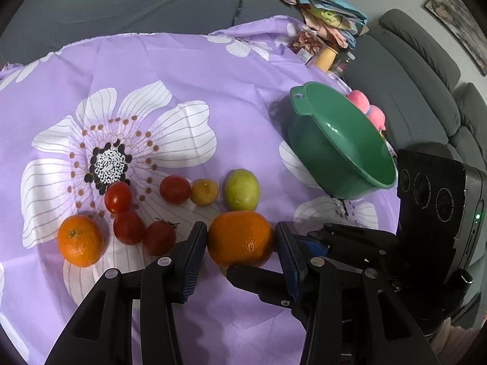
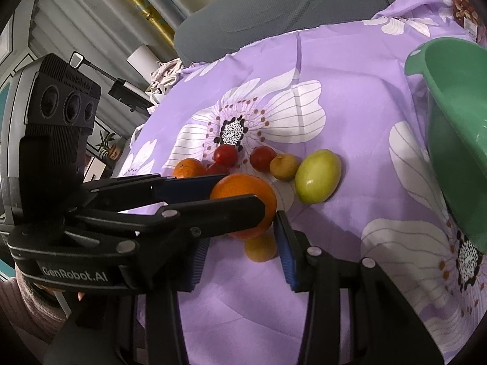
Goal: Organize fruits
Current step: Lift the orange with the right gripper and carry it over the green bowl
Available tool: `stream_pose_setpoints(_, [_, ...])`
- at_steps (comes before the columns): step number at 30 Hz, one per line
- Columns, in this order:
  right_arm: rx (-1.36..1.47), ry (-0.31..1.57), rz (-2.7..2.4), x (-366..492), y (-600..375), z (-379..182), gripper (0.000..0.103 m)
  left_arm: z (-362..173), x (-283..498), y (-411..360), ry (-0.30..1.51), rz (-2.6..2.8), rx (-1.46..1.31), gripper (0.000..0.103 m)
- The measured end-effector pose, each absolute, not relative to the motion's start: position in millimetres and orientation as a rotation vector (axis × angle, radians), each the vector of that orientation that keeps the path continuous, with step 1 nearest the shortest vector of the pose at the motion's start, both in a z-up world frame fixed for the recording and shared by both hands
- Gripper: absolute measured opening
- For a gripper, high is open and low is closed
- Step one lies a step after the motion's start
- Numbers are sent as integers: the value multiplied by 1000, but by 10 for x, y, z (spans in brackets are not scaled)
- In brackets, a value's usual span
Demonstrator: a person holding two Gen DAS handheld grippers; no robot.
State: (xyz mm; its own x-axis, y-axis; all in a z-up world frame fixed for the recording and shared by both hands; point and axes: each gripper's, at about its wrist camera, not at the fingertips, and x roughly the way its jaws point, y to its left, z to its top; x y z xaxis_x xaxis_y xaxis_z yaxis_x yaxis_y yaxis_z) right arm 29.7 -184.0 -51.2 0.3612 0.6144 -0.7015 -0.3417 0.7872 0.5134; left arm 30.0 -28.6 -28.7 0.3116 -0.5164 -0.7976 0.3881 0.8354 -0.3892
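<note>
My left gripper (image 1: 240, 243) is shut on a large orange (image 1: 240, 238), its blue pads pressed to both sides; the right wrist view shows this orange (image 2: 243, 200) just off the purple floral cloth (image 1: 182, 76). My right gripper (image 2: 243, 243) hangs open close beside it. A small yellow fruit (image 2: 261, 248) lies on the cloth below its fingers, near the right pad and clear of the left one. Loose on the cloth are a second orange (image 1: 80, 240), several red tomatoes (image 1: 118, 197), another yellow fruit (image 1: 204, 192) and a green fruit (image 1: 242, 189). A green bowl (image 1: 341, 140) sits tilted at the right.
Grey sofa cushions (image 1: 121, 3) ring the cloth at the back and right. A heap of clothes and packets (image 1: 328, 21) and a pink soft toy (image 1: 368, 106) lie behind the bowl. The two grippers stand close together, fingers nearly crossing.
</note>
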Motion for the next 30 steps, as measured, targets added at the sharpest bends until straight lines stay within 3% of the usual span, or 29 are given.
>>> stream_pose_setpoints(30, [363,844,574,88,-2346,-137,42,218,269,-897,989,-655,-2,46])
